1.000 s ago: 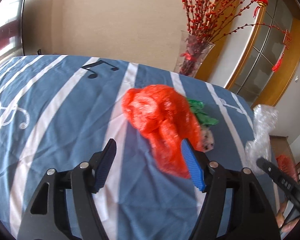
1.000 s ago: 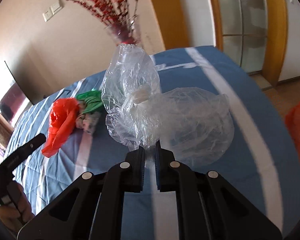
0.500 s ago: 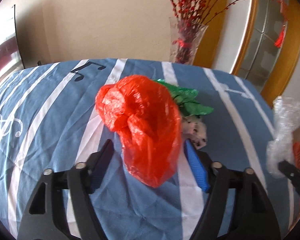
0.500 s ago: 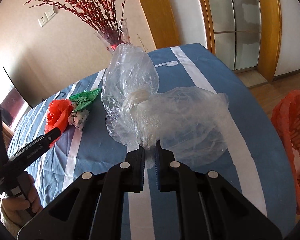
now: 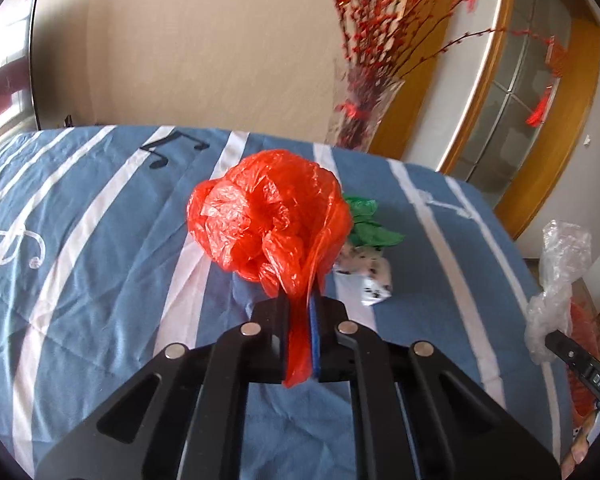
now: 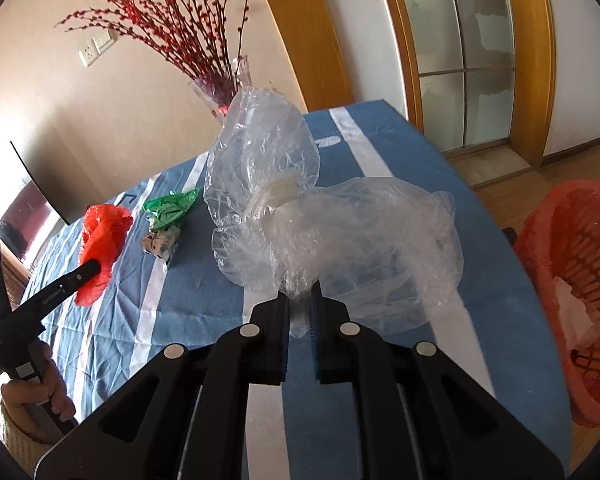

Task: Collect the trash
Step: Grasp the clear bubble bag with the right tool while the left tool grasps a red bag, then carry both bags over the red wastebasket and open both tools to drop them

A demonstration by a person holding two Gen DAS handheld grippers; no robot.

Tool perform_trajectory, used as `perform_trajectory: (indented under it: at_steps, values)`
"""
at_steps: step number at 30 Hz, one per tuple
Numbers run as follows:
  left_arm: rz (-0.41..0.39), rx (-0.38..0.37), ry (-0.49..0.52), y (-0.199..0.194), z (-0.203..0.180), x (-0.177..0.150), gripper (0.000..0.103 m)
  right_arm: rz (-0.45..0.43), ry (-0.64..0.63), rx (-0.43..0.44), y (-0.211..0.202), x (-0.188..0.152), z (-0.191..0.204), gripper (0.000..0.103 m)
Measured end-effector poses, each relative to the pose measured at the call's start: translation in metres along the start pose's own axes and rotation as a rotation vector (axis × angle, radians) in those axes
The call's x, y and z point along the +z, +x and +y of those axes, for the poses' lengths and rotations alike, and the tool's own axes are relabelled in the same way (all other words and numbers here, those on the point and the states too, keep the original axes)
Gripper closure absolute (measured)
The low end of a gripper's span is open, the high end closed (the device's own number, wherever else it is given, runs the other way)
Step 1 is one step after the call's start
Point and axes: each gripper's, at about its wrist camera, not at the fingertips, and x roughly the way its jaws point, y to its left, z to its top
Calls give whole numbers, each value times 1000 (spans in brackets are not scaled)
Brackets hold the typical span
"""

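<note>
Red plastic: our left gripper [image 5: 300, 312] has just been closing, and its jaws are now clamped on the tail of the crumpled red bag [image 5: 270, 216], which balloons above the fingertips, over the blue striped tablecloth [image 5: 100, 240].
Clear plastic: our right gripper [image 6: 299, 304] is clenched on a pinch of the clear plastic bag [image 6: 340, 232] — the film puffs out ahead of the jaws, over the cloth near the table's edge.
Left on the table: a green wrapper [image 5: 370, 226] and a crumpled speckled scrap [image 5: 366, 276] lie just beside the red bag, touching each other; neither is gripped.
Basket: an orange basket [image 6: 580, 280] stands on the floor off the table's right side, with something pale already inside it.
Step in hand: we read this as the end of the pick-up — each hand has its piece of trash and nothing has yet gone into the basket from these grips.
Next move: we judge both bags must be carried clear of the table to the basket's mouth before the jaws let go; the right hand is the nearer one.
Care needed: thin film slips and billows, so we would release low over the opening, and then come back for the green wrapper and the scrap.
</note>
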Motion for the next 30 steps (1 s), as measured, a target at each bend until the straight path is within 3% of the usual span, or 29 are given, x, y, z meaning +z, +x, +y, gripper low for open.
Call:
perform_trajectory:
  at_steps: [6, 15, 30]
  values:
    - [-24, -90, 39, -33, -29, 0, 94, -51, -8, -3, -28, 2, -8, 94]
    - [-35, -253, 148, -68, -109, -14, 94, -133, 22, -44, -74, -3, -40, 94]
    - [40, -462, 280, -72, -235, -58, 94, -193, 147, -186, -124, -16, -124, 94]
